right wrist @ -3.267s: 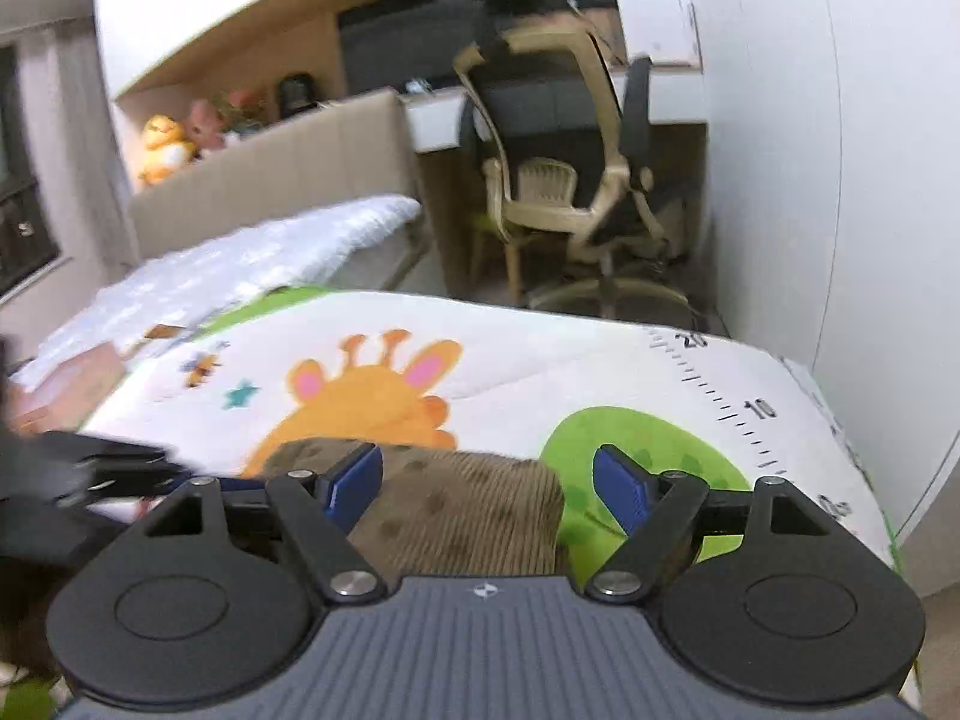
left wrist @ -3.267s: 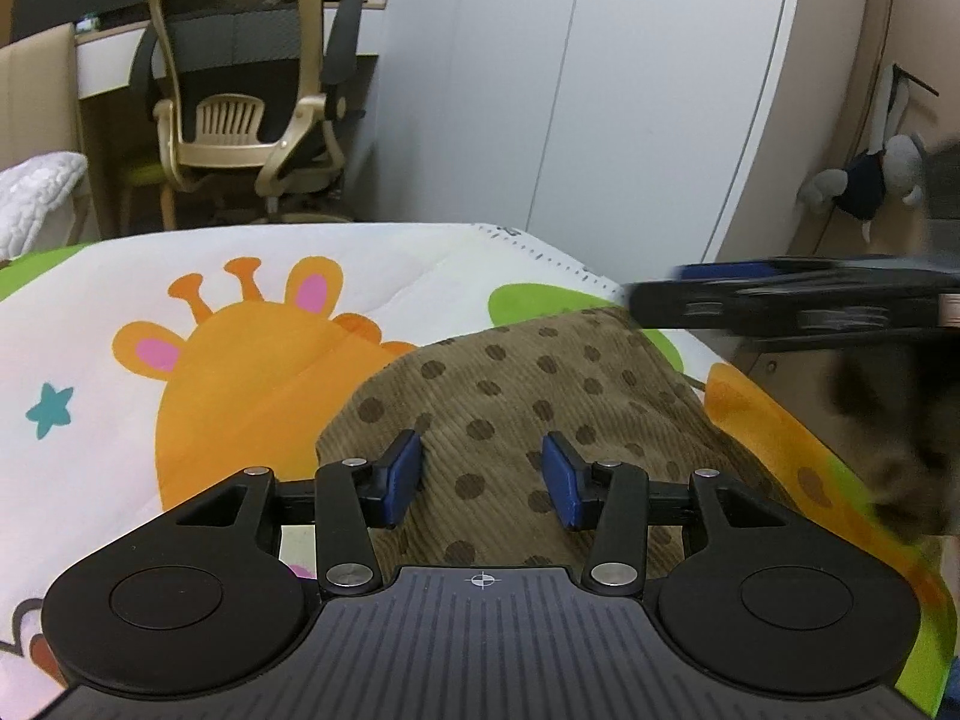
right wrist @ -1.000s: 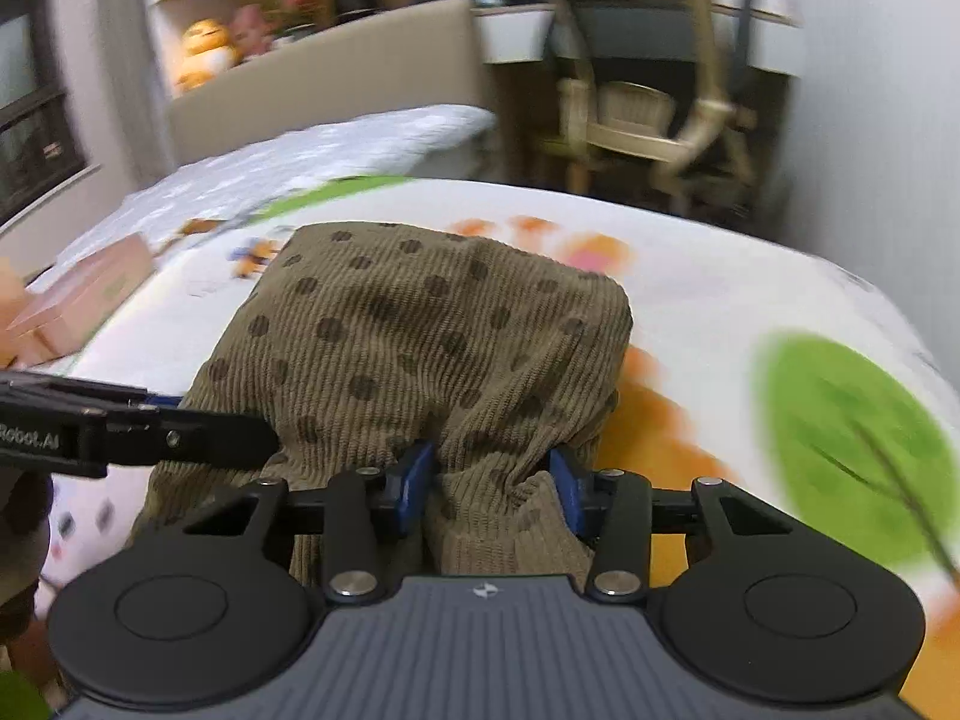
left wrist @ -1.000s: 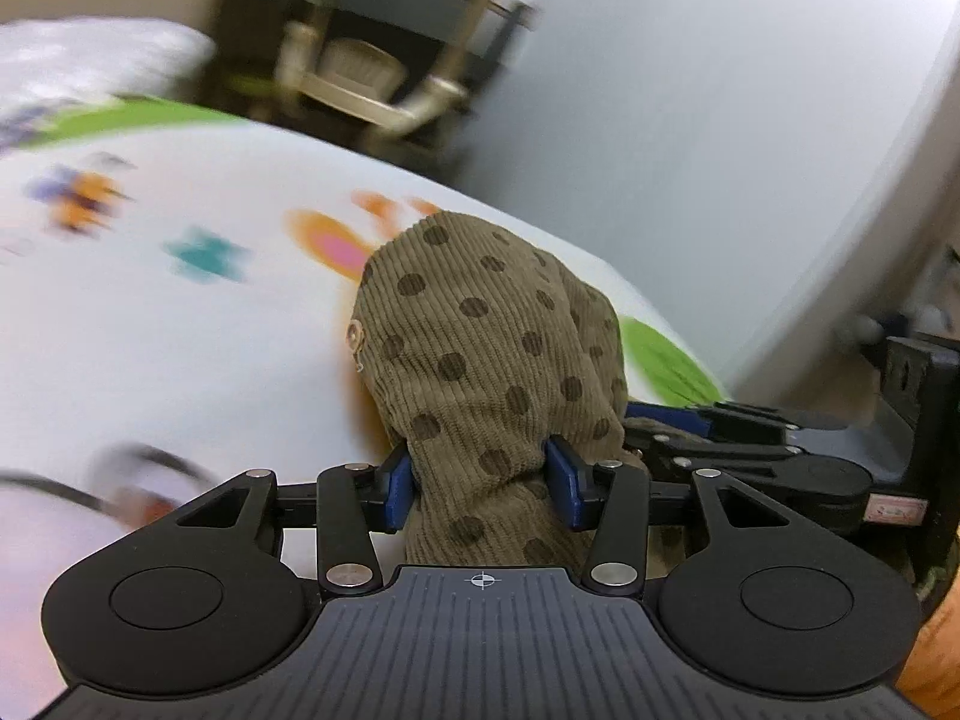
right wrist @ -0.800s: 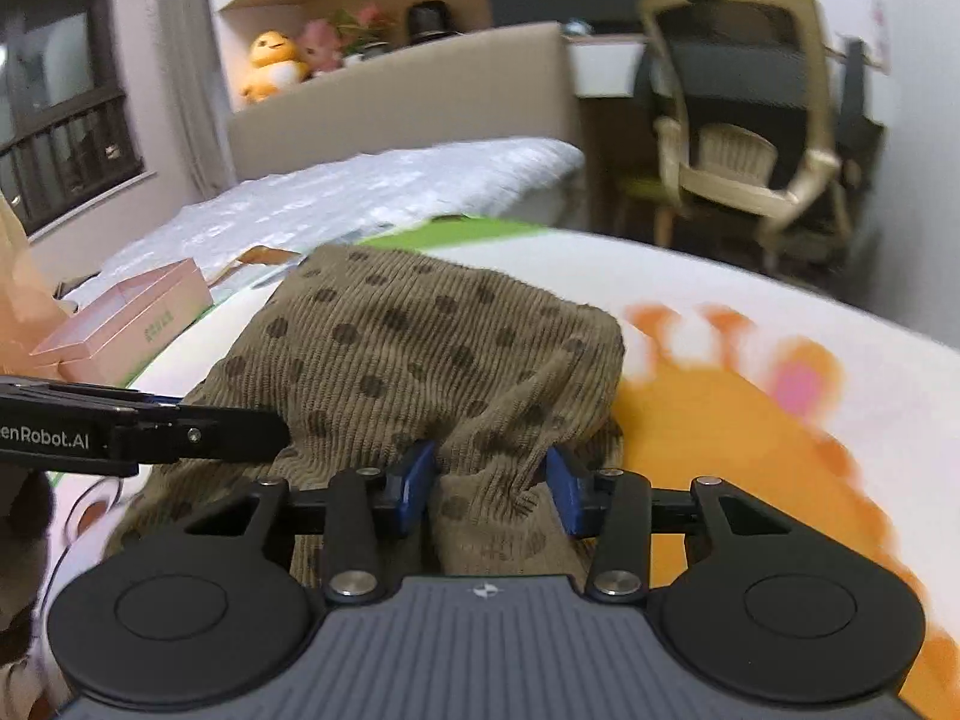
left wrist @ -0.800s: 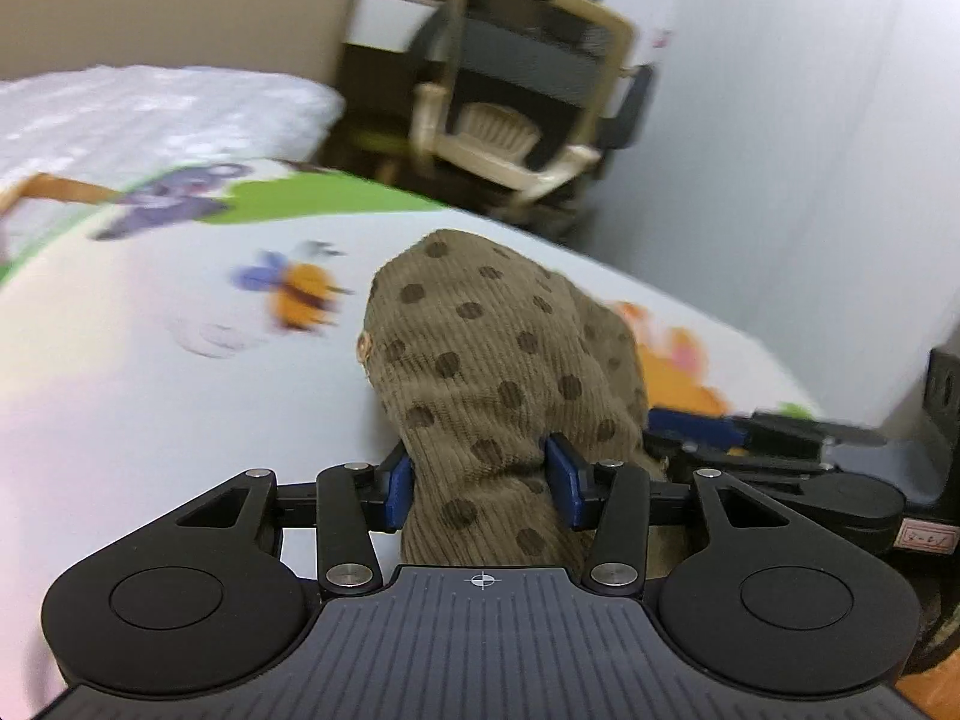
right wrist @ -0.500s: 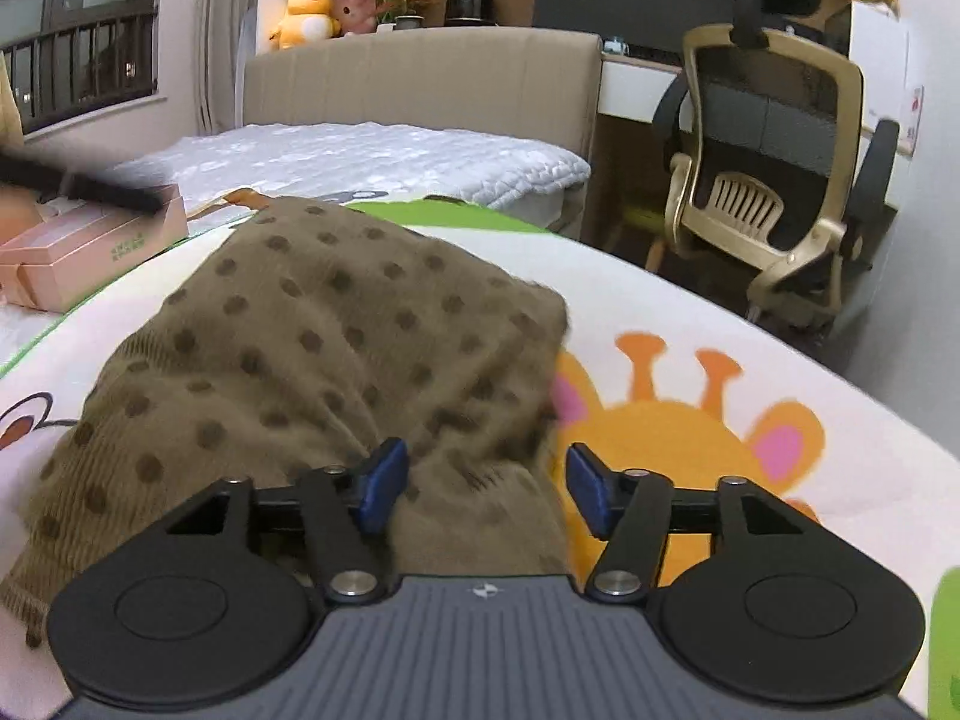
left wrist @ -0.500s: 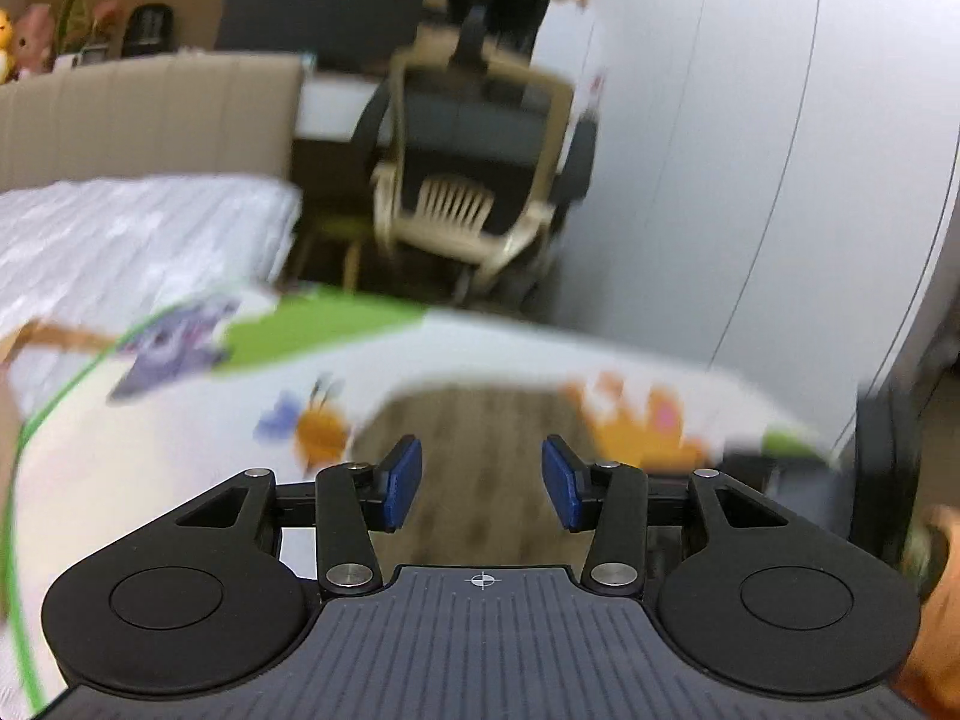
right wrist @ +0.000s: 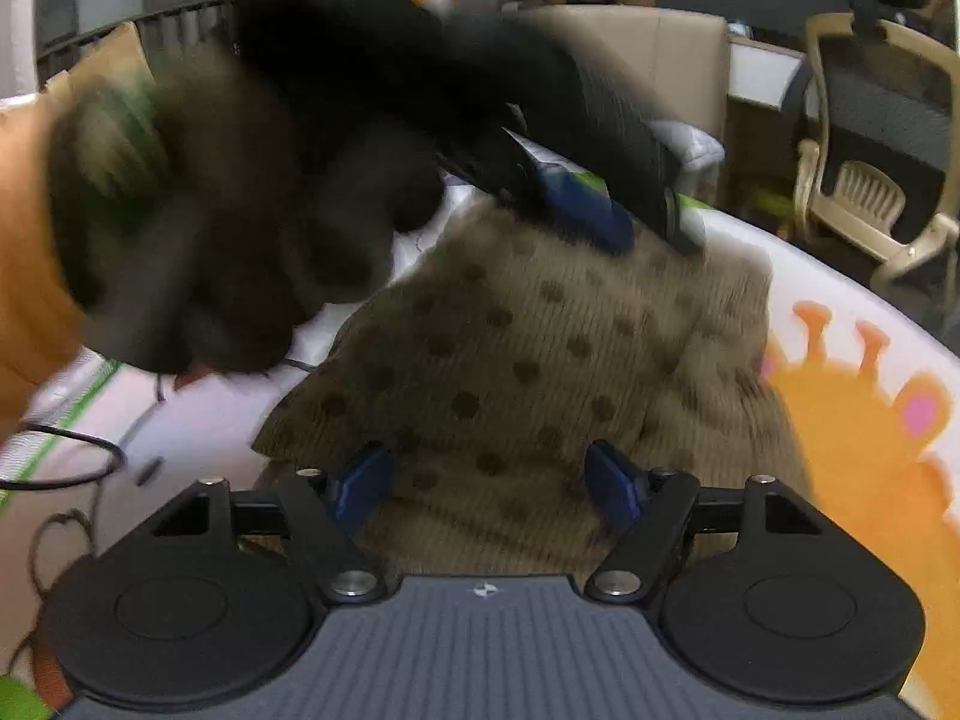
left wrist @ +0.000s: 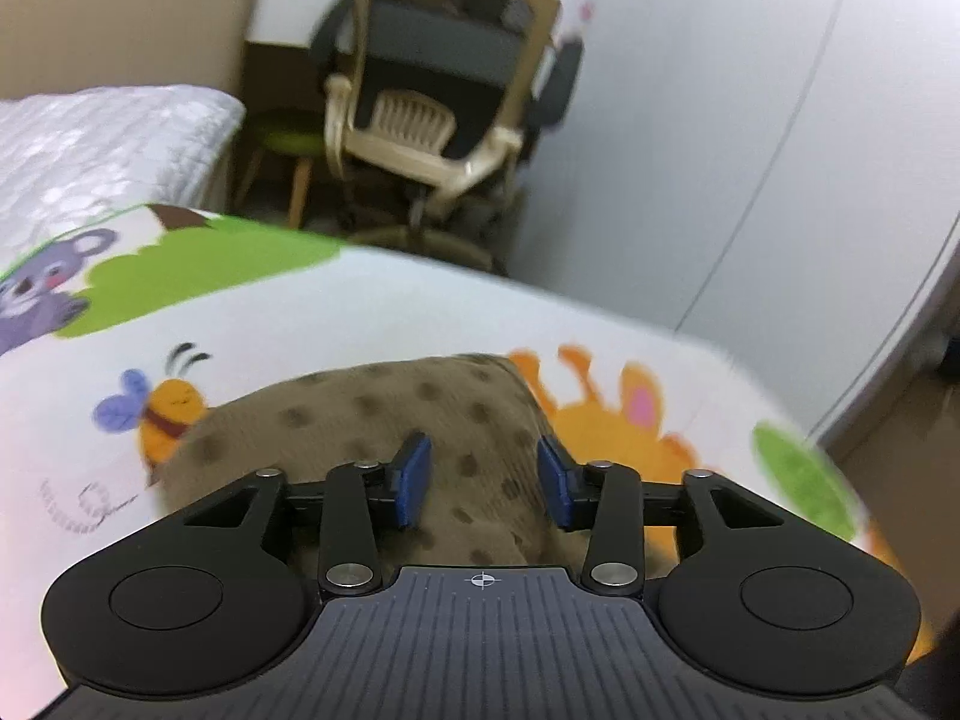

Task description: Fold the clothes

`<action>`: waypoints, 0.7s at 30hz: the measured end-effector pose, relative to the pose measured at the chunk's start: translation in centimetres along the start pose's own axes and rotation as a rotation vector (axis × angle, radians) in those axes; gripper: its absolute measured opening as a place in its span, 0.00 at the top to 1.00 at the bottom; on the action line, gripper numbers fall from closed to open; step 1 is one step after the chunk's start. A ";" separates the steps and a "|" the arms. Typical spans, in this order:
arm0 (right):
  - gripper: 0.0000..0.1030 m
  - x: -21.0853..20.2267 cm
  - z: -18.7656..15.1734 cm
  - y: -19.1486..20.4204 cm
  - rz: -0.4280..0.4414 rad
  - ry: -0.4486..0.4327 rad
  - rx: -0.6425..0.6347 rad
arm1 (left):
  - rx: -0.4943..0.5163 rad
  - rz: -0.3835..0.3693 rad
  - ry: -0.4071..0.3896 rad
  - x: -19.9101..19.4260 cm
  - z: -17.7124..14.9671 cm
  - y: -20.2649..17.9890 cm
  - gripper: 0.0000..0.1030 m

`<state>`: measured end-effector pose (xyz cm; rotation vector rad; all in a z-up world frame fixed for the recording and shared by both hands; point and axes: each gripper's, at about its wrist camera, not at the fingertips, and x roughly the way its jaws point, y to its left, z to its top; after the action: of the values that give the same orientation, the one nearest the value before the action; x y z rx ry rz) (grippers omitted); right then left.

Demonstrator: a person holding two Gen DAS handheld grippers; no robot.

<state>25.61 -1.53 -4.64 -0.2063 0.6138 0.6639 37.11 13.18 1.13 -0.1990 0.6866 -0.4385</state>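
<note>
A brown corduroy garment with dark dots (left wrist: pixel 384 420) lies folded on the cartoon play mat (left wrist: pixel 384 312). My left gripper (left wrist: pixel 483 483) is open and empty, just above the garment's near part. In the right wrist view the same garment (right wrist: pixel 540 360) fills the middle. My right gripper (right wrist: pixel 495 480) is open wide over its near edge and holds nothing. The left gripper (right wrist: pixel 588 210) shows there blurred, over the garment's far edge, with the person's hand behind it.
An office chair (left wrist: pixel 444 102) and desk stand beyond the mat's far edge, beside a white wardrobe wall (left wrist: pixel 750 120). A bed with a white quilt (left wrist: pixel 90 144) lies at the left. A black cable (right wrist: pixel 66 462) lies on the mat at the left.
Both grippers held the garment up a second ago. They have opened and let it drop onto the mat. The left gripper has swung across the right view.
</note>
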 end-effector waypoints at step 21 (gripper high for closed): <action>0.24 -1.3 -1.3 -6.1 -0.195 0.026 0.209 | 0.022 0.168 0.005 1.8 -0.5 4.8 0.48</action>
<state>28.02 -7.44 -4.97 -0.0786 0.6744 0.4058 39.64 16.65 -1.81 -0.1180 0.6973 -0.2856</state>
